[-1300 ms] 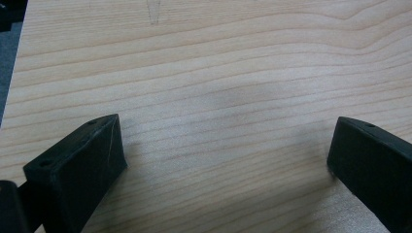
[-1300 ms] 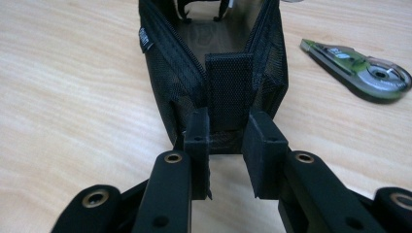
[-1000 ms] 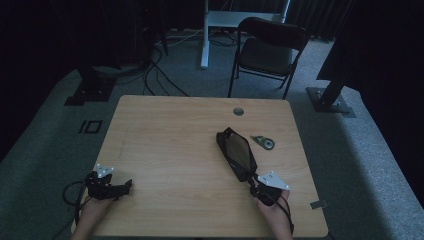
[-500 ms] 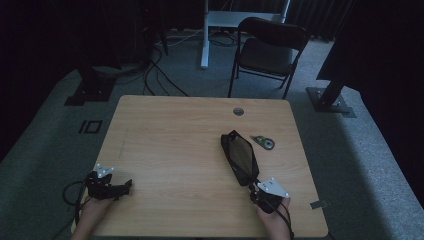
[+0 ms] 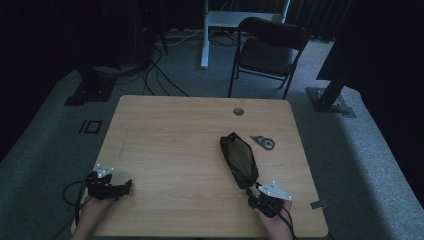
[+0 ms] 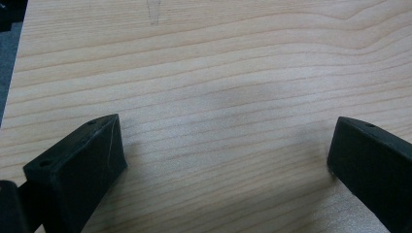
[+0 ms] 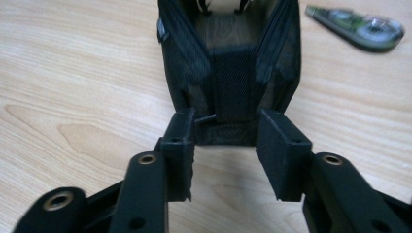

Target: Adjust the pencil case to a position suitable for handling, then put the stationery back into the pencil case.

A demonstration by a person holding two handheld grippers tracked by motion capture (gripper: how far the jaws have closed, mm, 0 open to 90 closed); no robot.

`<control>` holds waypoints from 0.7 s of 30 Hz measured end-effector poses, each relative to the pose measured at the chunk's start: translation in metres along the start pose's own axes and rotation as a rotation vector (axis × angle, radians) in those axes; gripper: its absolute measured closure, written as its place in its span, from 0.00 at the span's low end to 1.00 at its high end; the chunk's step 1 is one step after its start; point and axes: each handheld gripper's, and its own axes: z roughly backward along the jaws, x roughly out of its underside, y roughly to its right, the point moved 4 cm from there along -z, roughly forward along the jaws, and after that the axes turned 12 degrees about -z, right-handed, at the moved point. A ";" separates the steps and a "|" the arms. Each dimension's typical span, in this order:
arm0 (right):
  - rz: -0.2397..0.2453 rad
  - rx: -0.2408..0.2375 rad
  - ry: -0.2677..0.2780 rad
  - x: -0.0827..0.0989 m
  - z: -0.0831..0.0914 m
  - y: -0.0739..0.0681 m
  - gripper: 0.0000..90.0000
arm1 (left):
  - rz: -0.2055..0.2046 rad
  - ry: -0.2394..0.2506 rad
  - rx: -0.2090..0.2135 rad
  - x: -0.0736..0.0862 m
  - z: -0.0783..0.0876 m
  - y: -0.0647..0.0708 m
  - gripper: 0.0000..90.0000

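A black mesh pouch [image 5: 239,159] lies at an angle on the right half of the wooden table [image 5: 170,130], its zip open. In the right gripper view the pouch [image 7: 233,73] has its near end just at my jaw tips. My right gripper [image 7: 228,126] has just been opening; its jaws stand apart on either side of that end, with no clear press on it. From above, the right gripper [image 5: 253,191] sits near the front right edge. My left gripper [image 5: 126,187] rests open at the front left, with bare wood between its jaws [image 6: 226,141].
A small grey-green correction tape dispenser [image 5: 263,142] lies just right of the pouch, also at the top right of the right gripper view [image 7: 357,26]. A round cable hole [image 5: 238,111] sits near the far edge. A folding chair [image 5: 267,47] stands beyond the table.
The pouch slid a little toward the front edge, and the right gripper drew back the same way. The left gripper has kept still.
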 end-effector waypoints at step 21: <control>-0.040 -0.033 0.129 -0.037 0.019 0.044 0.34 | 0.000 0.000 0.000 0.000 0.000 0.000 0.00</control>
